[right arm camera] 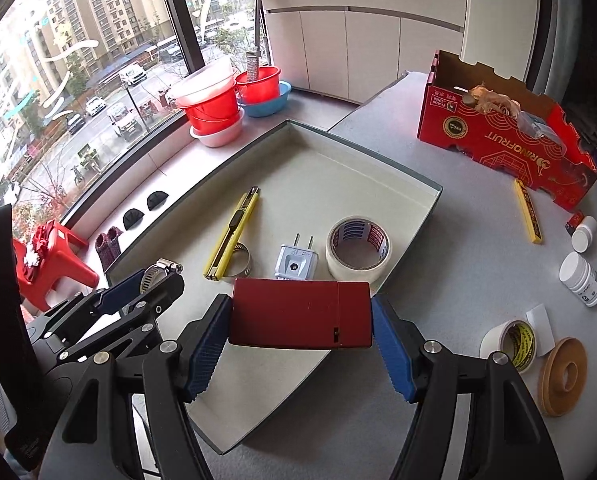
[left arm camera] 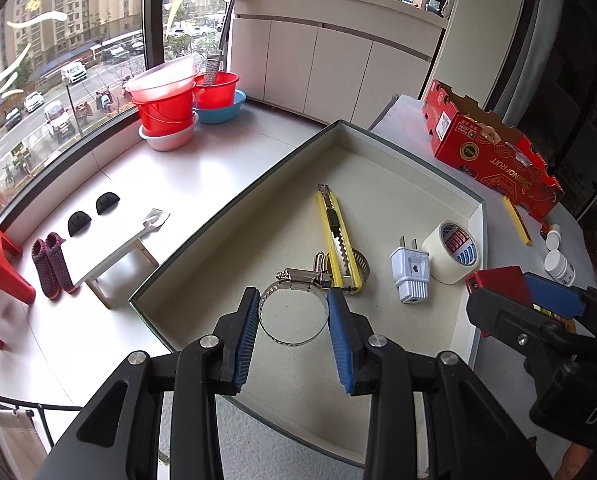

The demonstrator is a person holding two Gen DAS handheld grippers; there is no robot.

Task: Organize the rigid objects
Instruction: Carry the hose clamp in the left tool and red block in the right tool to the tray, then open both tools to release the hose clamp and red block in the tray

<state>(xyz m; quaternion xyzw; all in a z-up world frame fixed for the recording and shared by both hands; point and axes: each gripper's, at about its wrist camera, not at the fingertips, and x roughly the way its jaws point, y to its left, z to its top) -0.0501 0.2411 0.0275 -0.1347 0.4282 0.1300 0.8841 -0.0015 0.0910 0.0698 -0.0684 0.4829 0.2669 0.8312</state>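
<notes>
A shallow cream tray (left arm camera: pixel 378 176) (right arm camera: pixel 338 176) lies on the grey table. Inside it are a yellow utility knife (left arm camera: pixel 334 236) (right arm camera: pixel 234 232) resting on a hose clamp (left arm camera: pixel 363 266) (right arm camera: pixel 244 262), a white plug (left arm camera: pixel 410 276) (right arm camera: pixel 296 264) and a roll of masking tape (left arm camera: pixel 452 252) (right arm camera: pixel 356 250). My left gripper (left arm camera: pixel 292 308) (right arm camera: pixel 150 280) hangs over the tray's near left part, shut on a second metal hose clamp (left arm camera: pixel 298 278) (right arm camera: pixel 160 270). At the tray's near right edge my right gripper (right arm camera: pixel 300 320) (left arm camera: pixel 502 288) is shut on a flat dark red case (right arm camera: pixel 298 312) (left arm camera: pixel 498 282).
A red cardboard fruit box (right arm camera: pixel 498 140) stands at the back right. On the table right of the tray lie a yellow blade case (right arm camera: pixel 528 212), two white bottles (right arm camera: pixel 580 276), a tape roll (right arm camera: pixel 510 344) and a wooden ring (right arm camera: pixel 564 376). Red basins (right arm camera: pixel 214 100) sit on the sill.
</notes>
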